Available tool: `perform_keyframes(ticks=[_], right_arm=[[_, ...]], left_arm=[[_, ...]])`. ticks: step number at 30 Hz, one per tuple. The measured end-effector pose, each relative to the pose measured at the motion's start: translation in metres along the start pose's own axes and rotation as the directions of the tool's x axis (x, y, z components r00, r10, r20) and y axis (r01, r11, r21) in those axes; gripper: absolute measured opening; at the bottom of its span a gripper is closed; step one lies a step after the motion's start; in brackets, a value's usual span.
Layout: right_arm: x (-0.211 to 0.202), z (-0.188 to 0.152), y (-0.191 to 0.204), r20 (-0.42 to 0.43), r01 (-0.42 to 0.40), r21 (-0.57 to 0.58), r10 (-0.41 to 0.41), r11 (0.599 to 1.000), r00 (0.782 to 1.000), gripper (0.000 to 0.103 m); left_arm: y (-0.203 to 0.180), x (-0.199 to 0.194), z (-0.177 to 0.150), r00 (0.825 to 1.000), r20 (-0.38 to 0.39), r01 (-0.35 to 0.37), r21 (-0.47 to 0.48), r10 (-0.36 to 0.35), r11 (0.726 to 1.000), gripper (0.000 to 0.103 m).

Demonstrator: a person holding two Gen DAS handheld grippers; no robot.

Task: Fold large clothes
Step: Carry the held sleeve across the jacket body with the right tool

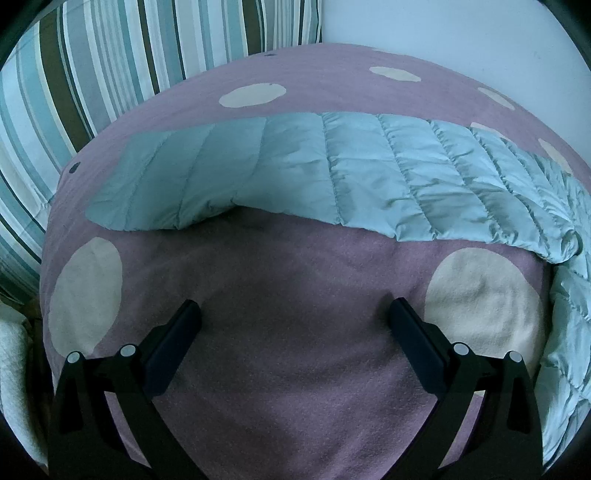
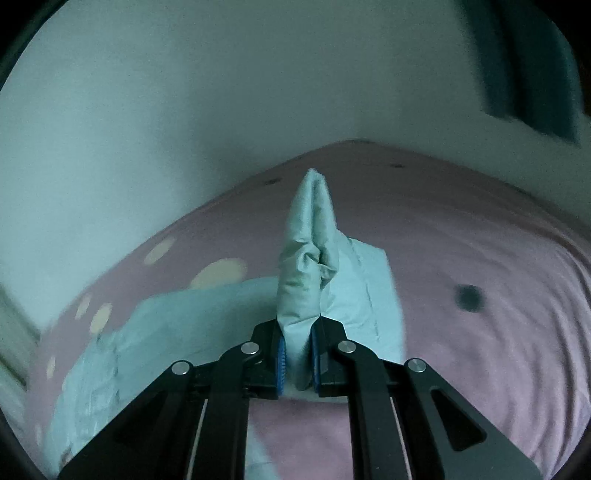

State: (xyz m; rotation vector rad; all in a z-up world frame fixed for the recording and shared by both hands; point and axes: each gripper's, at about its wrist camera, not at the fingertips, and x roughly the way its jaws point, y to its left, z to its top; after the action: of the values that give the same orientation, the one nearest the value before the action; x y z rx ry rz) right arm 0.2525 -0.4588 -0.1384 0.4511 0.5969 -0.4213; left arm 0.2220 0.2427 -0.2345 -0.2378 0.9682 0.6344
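The bed blanket (image 1: 295, 369) fills most of your left wrist view: mauve fleece with large cream dots and a few small dark ones, spread flat and lightly rumpled. Behind it, at the upper left, a striped cushion (image 1: 92, 74) in teal, white and brown stands against a pale wall (image 1: 443, 26). Your task item, the pale blue-green quilted jacket (image 1: 332, 173), lies on the blanket as a long band running from the left across to the right edge, where it bunches and drops down the right side of the frame; its near edge lifts slightly off the blanket at the middle left. Your left gripper (image 1: 293, 314) hovers low over bare blanket, near the jacket but apart from it, its fingers (image 1: 173, 343) spread wide with nothing between them. In the right wrist view, which is dim and partly blurred, the same blanket reaches to the wall, and the jacket lies to the left and centre. Your right gripper (image 2: 297, 354) has its fingers (image 2: 280, 358) pressed in on a fold of the jacket: a bunched ridge of fabric stands up out of the jaws and narrows to a point, with more jacket lying flat just behind it. A dark rectangle (image 2: 532, 66) on the wall at upper right is too blurred to identify.
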Motion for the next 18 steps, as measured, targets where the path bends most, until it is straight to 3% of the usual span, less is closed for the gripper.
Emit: perform_keyframes(ticks=[4, 11, 18], right_arm=[[0.031, -0.015, 0.087, -0.075, -0.079, -0.168, 0.067, 0.983, 0.995, 0.01], [0.081, -0.05, 0.207, -0.204, -0.187, -0.337, 0.122, 0.923, 0.971, 0.01], [0.069, -0.116, 0.278, -0.295, -0.303, -0.441, 0.183, 0.845, 0.938, 0.01]], left_arm=[[0.0, 0.0, 0.0, 1.0, -0.001, 0.005, -0.004, -0.005, 1.0, 0.101], [0.0, 0.001, -0.001, 1.0, -0.002, 0.006, -0.006, -0.006, 1.0, 0.101], [-0.001, 0.001, -0.001, 1.0, -0.003, 0.007, -0.009, -0.007, 1.0, 0.101]])
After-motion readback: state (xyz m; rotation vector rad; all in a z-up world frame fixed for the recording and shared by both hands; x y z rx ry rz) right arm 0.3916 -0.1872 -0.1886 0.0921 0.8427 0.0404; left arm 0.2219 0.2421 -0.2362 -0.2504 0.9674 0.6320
